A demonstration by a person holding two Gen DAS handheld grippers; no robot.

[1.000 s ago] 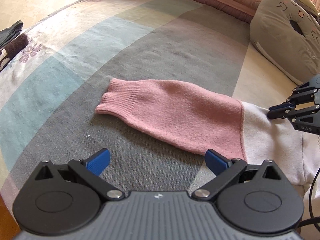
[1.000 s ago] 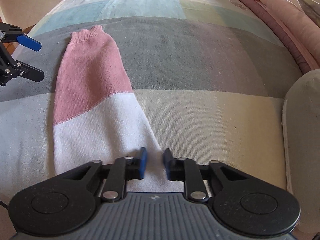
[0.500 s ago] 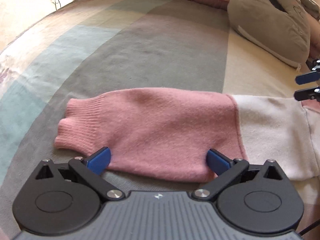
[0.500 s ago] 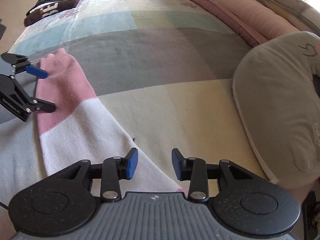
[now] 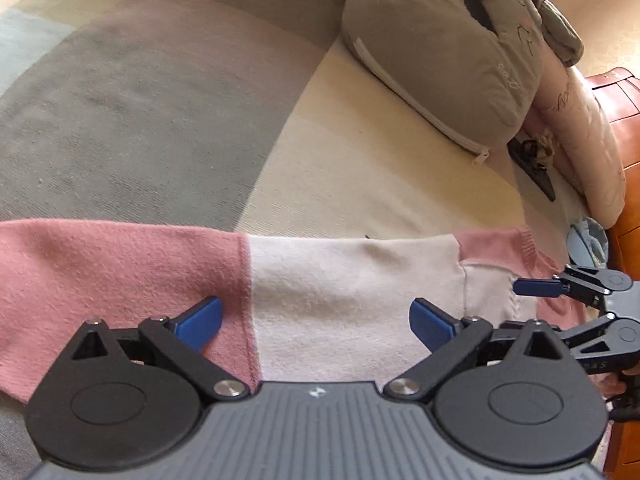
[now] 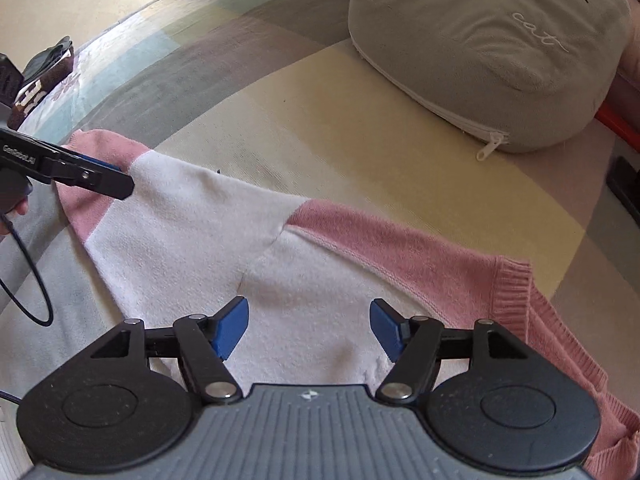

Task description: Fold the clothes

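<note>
Our pink and white sweater (image 6: pixel 304 264) lies flat on the bed (image 6: pixel 360 128). Our left tool (image 5: pixel 316 318) is wide open above its sleeve. Our right tool (image 6: pixel 308 326) has just been opening, nothing gripped.

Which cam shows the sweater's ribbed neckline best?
Right wrist view. The sweater's ribbed neckline is close and sharp there, right of the gripper. The left wrist view shows only a sliver of it at the far right, above the right gripper.

A home bedroom: a bed under a patchwork sheet (image 5: pixel 168 92), with a grey cat cushion (image 6: pixel 480 40).
</note>
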